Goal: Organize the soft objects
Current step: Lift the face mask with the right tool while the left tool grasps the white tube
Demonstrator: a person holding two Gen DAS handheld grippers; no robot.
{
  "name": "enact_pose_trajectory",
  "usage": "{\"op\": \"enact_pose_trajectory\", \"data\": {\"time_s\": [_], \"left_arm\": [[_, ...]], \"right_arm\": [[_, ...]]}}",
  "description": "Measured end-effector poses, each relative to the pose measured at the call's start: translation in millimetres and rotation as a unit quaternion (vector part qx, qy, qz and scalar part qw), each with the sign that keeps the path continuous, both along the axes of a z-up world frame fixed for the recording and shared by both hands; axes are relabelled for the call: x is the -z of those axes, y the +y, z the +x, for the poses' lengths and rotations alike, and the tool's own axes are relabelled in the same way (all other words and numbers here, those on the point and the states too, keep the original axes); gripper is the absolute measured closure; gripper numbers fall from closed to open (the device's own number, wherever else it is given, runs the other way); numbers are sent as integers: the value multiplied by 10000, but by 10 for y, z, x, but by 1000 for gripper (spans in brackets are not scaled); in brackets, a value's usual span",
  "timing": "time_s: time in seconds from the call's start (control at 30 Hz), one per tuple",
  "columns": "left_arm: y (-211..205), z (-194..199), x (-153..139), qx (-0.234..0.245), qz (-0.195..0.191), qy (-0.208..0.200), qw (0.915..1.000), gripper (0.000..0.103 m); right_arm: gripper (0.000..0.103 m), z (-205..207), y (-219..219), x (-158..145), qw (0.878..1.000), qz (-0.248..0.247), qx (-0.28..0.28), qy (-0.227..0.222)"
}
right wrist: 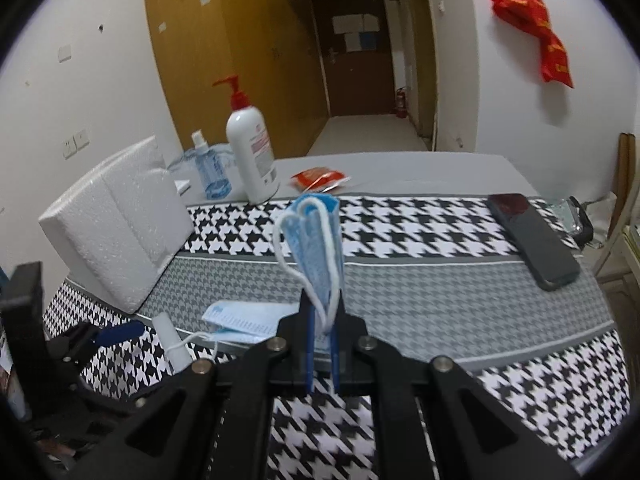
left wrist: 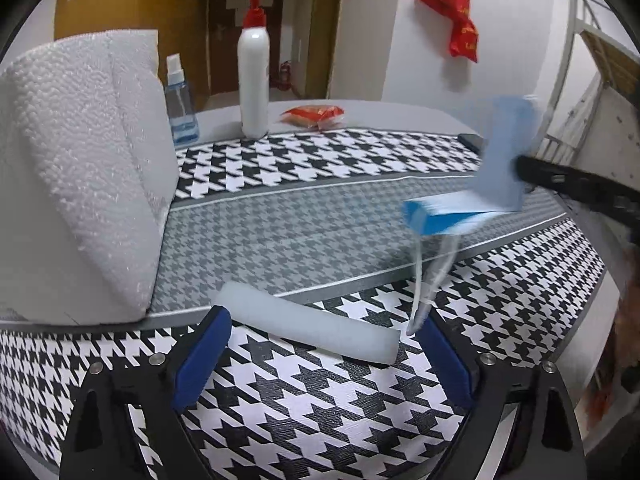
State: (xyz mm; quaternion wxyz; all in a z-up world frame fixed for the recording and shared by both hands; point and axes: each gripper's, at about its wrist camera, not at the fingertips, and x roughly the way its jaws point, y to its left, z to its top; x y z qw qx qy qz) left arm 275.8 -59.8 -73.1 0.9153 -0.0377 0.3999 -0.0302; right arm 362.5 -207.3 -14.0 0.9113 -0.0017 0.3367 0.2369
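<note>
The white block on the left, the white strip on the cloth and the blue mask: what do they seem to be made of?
White block: likely expanded foam, matte, with a pebbled, beaded surface.
White strip: probably soft foam or sponge, smooth, faintly translucent, with rounded edges.
Blue mask, pinched in the right gripper: thin non-woven fabric by its dotted texture and folds, with white cord-like ear loops.

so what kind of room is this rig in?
Probably a dormitory or small flat, not a lab. A metal bunk-bed frame stands by the wall, wooden wardrobes line a narrow hallway ending at a door, and the work surface is a table under a houndstooth cloth.
</note>
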Motion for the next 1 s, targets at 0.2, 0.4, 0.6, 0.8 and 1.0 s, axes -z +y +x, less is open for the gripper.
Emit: {"op": "enact_pose_trajectory", "data": {"time_s": [0.2,0.4,0.6,0.8,1.0], "left_arm": [[-17,23,33,-212,19,133,9997,17],[-45,64,80,-349,14,267,9990,23],[-41,87,90,-592,9,296,9978,29],[-71,10,89,-775,57,358,9963,34],[-87,-81,72,-813,-18,319,9962,50]], "right_arm": [[94,-150,-379,-131,9989,144,389,-211],[94,-311,-630,-187,9973,211,619,-344],[94,-460,-690,-198,9970,250,590,-442],[94,-559,-704,-185,9968,362,530,-469],[94,-612,-712,-152,9971,424,450,-435]]}}
